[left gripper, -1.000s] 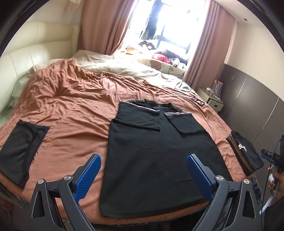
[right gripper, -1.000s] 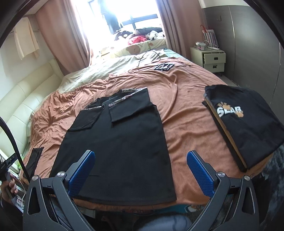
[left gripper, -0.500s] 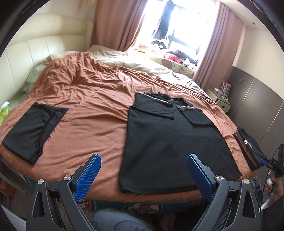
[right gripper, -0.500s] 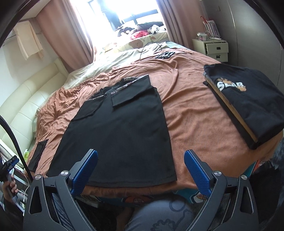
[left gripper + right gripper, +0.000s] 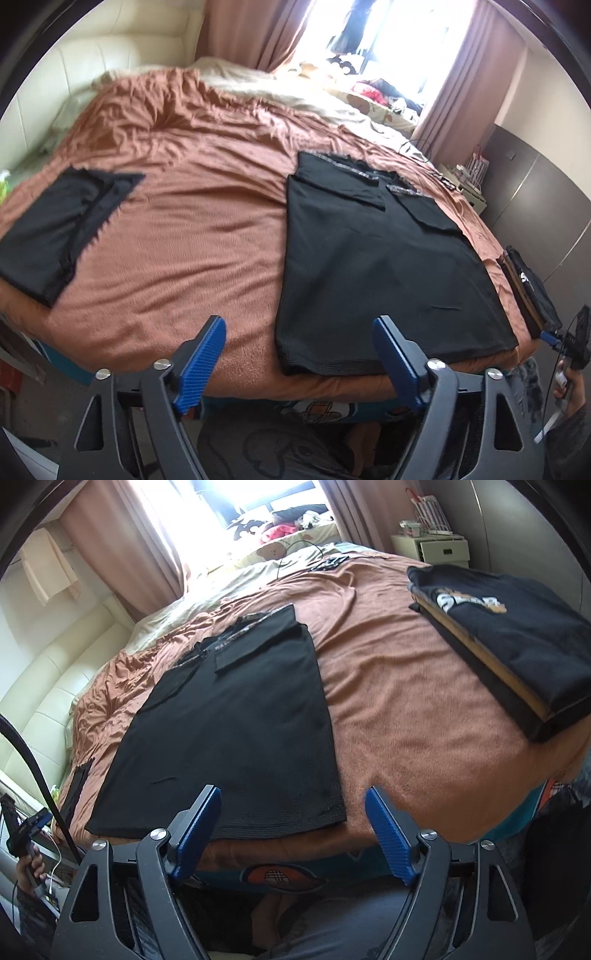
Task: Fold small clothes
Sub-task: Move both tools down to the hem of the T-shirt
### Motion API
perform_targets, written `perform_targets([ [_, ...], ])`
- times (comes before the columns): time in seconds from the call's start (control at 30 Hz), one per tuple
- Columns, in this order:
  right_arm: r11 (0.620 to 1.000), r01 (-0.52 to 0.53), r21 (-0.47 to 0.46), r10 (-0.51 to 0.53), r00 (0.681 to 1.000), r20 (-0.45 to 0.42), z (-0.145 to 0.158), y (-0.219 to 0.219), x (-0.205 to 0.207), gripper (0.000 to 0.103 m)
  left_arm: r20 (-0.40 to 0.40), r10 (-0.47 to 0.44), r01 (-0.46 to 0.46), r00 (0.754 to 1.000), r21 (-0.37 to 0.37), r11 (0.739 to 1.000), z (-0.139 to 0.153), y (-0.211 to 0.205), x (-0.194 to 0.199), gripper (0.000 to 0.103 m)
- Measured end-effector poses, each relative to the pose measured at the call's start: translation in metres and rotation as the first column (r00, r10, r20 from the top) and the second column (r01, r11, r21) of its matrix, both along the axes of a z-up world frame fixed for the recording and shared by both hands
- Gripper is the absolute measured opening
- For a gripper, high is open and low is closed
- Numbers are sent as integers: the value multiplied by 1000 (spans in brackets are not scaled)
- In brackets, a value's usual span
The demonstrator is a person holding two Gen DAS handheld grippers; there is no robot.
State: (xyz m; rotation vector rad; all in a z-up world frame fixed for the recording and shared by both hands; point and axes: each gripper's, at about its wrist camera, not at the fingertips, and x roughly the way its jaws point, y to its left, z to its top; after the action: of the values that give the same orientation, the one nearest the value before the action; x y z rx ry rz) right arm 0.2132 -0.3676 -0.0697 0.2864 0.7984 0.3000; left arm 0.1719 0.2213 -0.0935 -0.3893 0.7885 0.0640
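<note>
Bed (image 5: 207,229) with rust-brown cover fills both views. Black shirt (image 5: 373,266) lies flat near the foot edge, sleeves folded in over the body, hem toward the claws. Folded black stack with printed top (image 5: 517,627) sits well right of the shirt, at the bed corner. Smaller folded black garment (image 5: 55,229) is well left of it. Left claw (image 5: 299,363) and right claw (image 5: 293,829) both spread wide, empty, off the bed's foot edge, not touching the shirt.
</note>
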Motion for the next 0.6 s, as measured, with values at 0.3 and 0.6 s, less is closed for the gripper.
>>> perform_targets([
  [0.3,997,28,72,-22,996,-83,-34,-12,24,63,-105,1,-13,994,-111,994,-53,9,26,59],
  [0.6,992,37,120,-21,990,-136,-52,-7,48,57,-176,-5,-21,984,-144,989,-80,7,42,47],
])
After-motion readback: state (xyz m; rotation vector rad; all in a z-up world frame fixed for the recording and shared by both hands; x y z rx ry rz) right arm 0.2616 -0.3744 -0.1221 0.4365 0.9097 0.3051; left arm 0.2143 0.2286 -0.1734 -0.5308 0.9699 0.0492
